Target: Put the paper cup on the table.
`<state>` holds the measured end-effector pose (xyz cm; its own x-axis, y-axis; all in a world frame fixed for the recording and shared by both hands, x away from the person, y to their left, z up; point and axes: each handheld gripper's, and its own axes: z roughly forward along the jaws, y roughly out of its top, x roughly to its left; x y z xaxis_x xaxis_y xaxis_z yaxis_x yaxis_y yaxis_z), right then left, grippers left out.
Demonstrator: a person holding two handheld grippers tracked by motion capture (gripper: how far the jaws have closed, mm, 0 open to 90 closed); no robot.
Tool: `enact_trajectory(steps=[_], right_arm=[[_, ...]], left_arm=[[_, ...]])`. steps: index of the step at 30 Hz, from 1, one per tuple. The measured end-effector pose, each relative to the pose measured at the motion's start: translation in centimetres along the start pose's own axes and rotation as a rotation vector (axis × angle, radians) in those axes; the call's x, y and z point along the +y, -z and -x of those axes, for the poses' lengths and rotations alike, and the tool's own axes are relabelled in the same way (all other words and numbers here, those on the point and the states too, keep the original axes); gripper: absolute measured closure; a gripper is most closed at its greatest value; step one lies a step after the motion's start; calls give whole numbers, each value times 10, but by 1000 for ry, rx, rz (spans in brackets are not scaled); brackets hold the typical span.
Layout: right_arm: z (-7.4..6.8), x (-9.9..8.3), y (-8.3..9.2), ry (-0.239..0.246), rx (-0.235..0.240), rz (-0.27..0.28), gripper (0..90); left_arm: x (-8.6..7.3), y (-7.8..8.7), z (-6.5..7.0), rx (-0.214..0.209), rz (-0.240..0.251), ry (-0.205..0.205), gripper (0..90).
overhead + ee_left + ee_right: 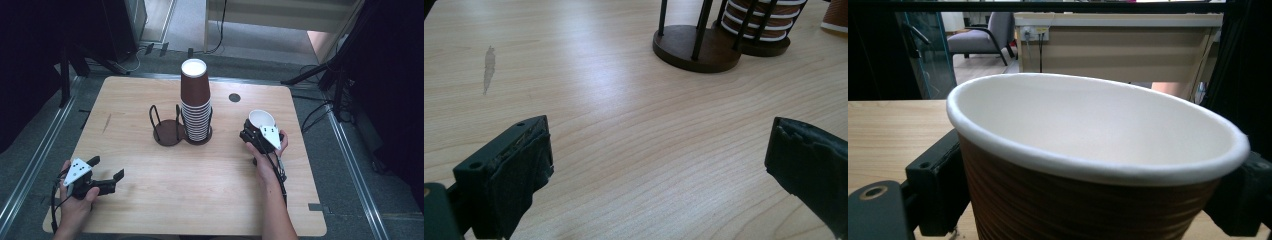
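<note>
My left hand (75,197) sits near the table's (150,200) front-left corner w/ the left gripper (107,174) low over the wood, jaws wide apart, nothing btwn them. In the left gripper view the pads (524,175) frame bare wood grain, w/ a small grey scuff (488,67) further out to the left.

My right hand (267,160) is on the right side, further from me. The right gripper (255,134) is clamped on a brown paper cup (261,119), mouth up and tipped a bit, white inside showing. In the right gripper view the cup's rim (1088,167) sits btwn both jaws, one on each side of its ribbed wall.

Mid-table stands a dark two-ring cup holder (170,132). Its left ring is empty. Its right ring has a tall stack of brown cups (196,107), upside down, white base on top. Held cup is well apart from the stack, to its right.

Beyond that, a small dark round hole (234,97) near the far edge.
</note>
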<state>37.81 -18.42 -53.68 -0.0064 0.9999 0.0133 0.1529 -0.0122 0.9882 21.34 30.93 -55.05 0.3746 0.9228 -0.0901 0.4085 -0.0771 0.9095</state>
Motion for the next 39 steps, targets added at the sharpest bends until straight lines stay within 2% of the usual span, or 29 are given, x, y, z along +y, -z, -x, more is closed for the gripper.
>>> enact_trajectory(steps=[7, 11, 18, 25, 29, 34, 39], right_arm=[[0, 0, 0, -4, 6, -6, 85], [1, 1, 0, -24, 15, -21, 73], [-1, -2, 1, 8, 27, -30, 52], [-2, -2, 2, 14, 41, -41, 3], [-2, 1, 6, 7, 63, -47, 0], [-1, 6, 10, -5, 67, -44, 0], [1, 11, 20, -6, 103, -31, 0]], left_arm=[[0, 0, 0, 2, -1, 2, 0], [0, 0, 0, 1, -1, 2, 0], [0, 0, 0, 0, -1, 3, 0], [0, 0, 0, 3, 1, 1, 0], [0, 0, 0, 3, 0, 1, 0], [0, 0, 0, 2, 0, 0, 0], [0, 0, 0, 4, -2, 0, 0]])
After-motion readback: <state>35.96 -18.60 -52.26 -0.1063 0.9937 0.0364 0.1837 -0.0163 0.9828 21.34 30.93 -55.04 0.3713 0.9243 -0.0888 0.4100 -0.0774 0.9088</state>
